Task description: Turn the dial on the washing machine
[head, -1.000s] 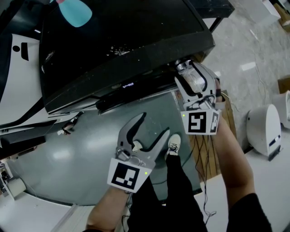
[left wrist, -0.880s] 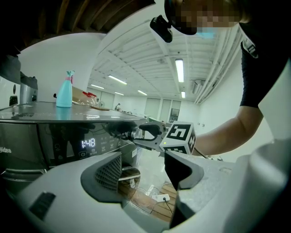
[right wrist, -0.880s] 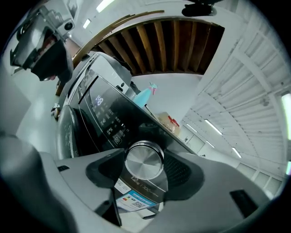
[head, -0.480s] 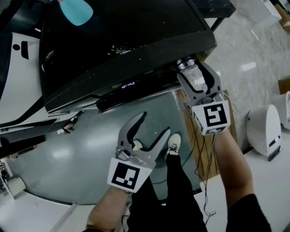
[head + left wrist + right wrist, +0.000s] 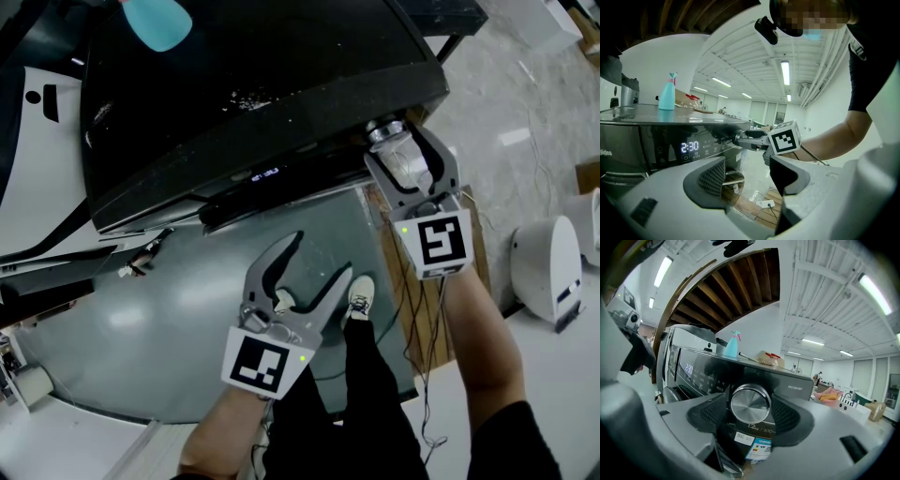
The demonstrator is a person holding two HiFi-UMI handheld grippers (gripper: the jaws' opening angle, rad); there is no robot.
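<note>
The black washing machine point(image 5: 253, 66) has a round silver dial point(image 5: 750, 403) at the right end of its control panel, by the lit display point(image 5: 265, 174) reading 2:30. My right gripper point(image 5: 398, 141) reaches level onto the dial point(image 5: 386, 131). Its jaws have just been opening and stand open, with the dial between the pads and a thin gap on each side. My left gripper point(image 5: 323, 255) hangs open and empty in front of the grey door point(image 5: 141, 328). In the left gripper view that gripper point(image 5: 747, 176) faces the panel, and the right gripper's marker cube point(image 5: 784, 137) shows beyond.
A blue spray bottle point(image 5: 157, 21) stands on the machine's top. Right of the machine lie a wooden pallet with cables point(image 5: 433, 309) and a white rounded appliance point(image 5: 548, 267) on the pale floor. The person's leg and shoe point(image 5: 359, 295) are below the door.
The right gripper has rolled about the dial, its marker cube swinging to the right and tilting. The left gripper has stayed where it was.
</note>
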